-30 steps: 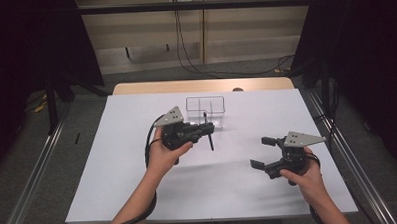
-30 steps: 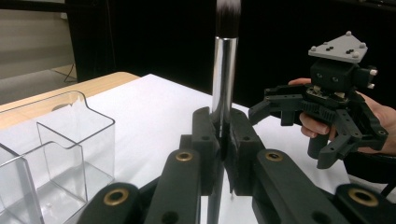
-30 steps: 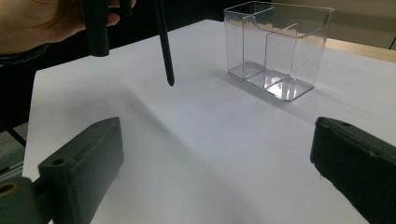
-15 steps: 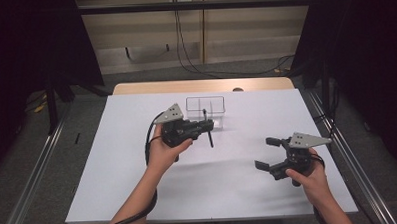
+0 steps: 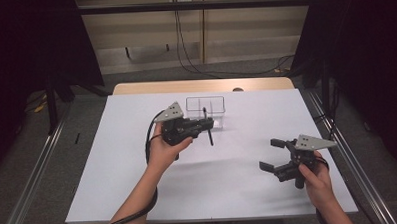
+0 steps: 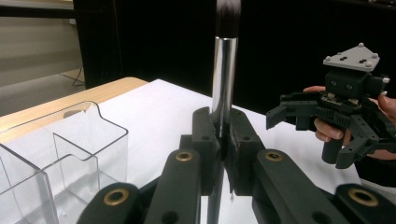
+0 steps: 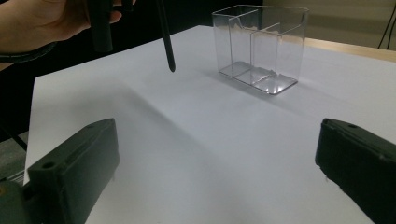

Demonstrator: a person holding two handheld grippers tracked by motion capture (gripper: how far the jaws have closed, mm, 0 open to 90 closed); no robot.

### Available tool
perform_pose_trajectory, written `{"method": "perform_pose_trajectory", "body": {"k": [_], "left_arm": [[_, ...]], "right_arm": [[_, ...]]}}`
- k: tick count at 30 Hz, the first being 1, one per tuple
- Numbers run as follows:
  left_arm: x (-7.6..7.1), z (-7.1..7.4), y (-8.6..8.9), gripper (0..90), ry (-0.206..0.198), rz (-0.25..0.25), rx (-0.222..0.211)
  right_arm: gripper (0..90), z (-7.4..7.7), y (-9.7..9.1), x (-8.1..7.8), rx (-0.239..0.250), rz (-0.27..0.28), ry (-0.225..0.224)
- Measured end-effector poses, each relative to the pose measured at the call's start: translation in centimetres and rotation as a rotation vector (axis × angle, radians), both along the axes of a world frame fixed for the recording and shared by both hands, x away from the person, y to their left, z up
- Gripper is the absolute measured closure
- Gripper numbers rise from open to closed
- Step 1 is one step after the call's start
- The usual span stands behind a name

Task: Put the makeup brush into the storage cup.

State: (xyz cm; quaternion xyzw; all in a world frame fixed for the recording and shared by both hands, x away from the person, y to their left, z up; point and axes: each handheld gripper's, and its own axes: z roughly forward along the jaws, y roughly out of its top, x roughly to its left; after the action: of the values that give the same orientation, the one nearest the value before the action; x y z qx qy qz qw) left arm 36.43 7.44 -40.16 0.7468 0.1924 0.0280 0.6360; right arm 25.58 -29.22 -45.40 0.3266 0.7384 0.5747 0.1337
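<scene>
Black brush (image 6: 223, 93) upright, left hand-held gripper (image 5: 206, 124) level

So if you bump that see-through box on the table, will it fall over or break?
The clear box looks like thin hard plastic, so it is probably light and would slide on the smooth white table cover before tipping. Its flat, wide bottom should keep it upright. A hard knock from the brush in the left gripper might crack its thin walls.

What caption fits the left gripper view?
Left gripper clamps a makeup brush upright beside the clear organizer, right gripper open beyond.
</scene>
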Motion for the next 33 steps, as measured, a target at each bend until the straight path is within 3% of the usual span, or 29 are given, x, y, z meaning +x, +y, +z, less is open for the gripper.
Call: {"method": "perform_pose_trajectory", "body": {"k": [15, 33], "left_arm": [[0.5, 0.1, 0.0, 83.5, -0.006, 0.013, 0.001], [1.3, 0.2, 0.1, 83.5, -0.007, 0.032, 0.016]], "right_arm": [[0.0, -0.5, -0.8, -0.6, 0.011, -0.010, -0.002], [0.0, -0.6, -1.3, -1.1, -0.018, -0.014, -0.013]]}}
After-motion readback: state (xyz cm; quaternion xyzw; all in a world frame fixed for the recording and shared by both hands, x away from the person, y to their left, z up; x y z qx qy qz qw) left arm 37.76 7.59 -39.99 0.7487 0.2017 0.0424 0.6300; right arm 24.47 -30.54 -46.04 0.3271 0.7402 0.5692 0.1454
